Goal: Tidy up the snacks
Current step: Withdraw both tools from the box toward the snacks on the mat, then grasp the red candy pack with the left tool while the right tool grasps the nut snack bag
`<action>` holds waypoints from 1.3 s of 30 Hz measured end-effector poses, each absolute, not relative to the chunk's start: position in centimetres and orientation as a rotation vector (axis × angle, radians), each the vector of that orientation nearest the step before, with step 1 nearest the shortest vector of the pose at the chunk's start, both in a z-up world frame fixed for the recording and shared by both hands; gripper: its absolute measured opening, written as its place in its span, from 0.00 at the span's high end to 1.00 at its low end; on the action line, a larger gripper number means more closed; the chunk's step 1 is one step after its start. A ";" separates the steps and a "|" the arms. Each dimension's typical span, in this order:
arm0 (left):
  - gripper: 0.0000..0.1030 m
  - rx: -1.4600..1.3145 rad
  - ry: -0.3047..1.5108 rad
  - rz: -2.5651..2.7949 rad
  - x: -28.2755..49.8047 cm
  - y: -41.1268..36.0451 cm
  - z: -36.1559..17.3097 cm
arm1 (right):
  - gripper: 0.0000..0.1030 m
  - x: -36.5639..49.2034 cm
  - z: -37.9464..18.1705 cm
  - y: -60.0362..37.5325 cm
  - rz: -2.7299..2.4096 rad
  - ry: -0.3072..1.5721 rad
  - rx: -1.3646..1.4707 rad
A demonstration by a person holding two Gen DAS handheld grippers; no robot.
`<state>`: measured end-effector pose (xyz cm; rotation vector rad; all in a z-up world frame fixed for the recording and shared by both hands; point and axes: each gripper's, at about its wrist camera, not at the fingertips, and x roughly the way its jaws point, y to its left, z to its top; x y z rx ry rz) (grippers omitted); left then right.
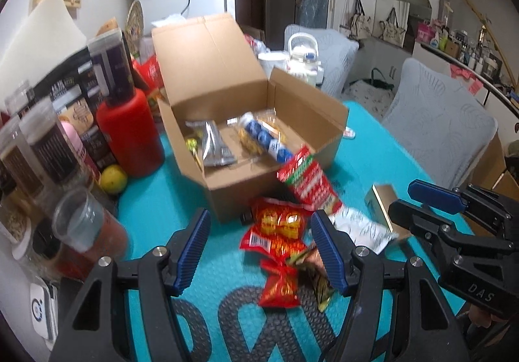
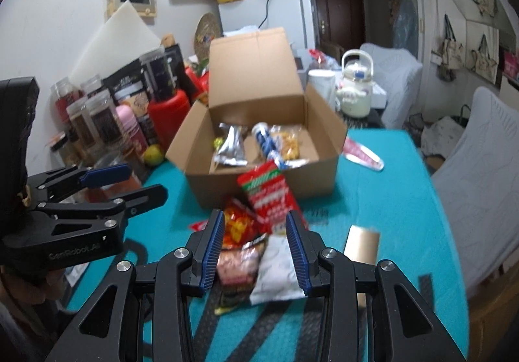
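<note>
Both the left gripper [image 1: 259,248] and right gripper [image 2: 256,248] hang apart, empty, over loose red snack packets [image 1: 279,229] just before the open brown cardboard box [image 1: 246,121]; bare turquoise tabletop [image 2: 389,193] lies right of the box.

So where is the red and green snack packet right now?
In both wrist views the red and green snack packet leans tilted against the front wall of the open cardboard box, above the pile of loose packets on the teal table cover.

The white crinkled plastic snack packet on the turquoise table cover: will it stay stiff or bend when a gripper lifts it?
The white crinkled plastic snack packet would probably bend and sag, since its film looks thin and wrinkled. It seems light for its size. Its glossy surface may slip between the right gripper pads, so a grip near the sealed edge seems safer.
</note>
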<state>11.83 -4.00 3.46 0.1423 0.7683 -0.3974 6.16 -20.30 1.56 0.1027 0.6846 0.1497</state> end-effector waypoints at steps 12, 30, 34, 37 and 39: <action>0.38 0.163 0.914 -0.440 10.6 -4.2 -3.1 | 0.62 4.5 -4.0 -19.8 0.198 0.755 0.167; 0.38 0.190 0.977 -0.470 12.4 -4.9 -6.9 | 0.41 6.2 -7.4 -19.5 0.251 0.806 0.208; 0.38 0.167 1.002 -0.505 13.0 -5.0 -7.7 | 0.39 7.2 -7.9 -19.2 0.237 0.819 0.175; 0.50 0.170 1.006 -0.522 13.2 -5.1 -8.2 | 0.36 7.9 -8.3 -19.2 0.235 0.834 0.170; 0.59 0.178 1.024 -0.525 13.4 -5.2 -8.6 | 0.36 8.6 -8.9 -19.2 0.243 0.860 0.183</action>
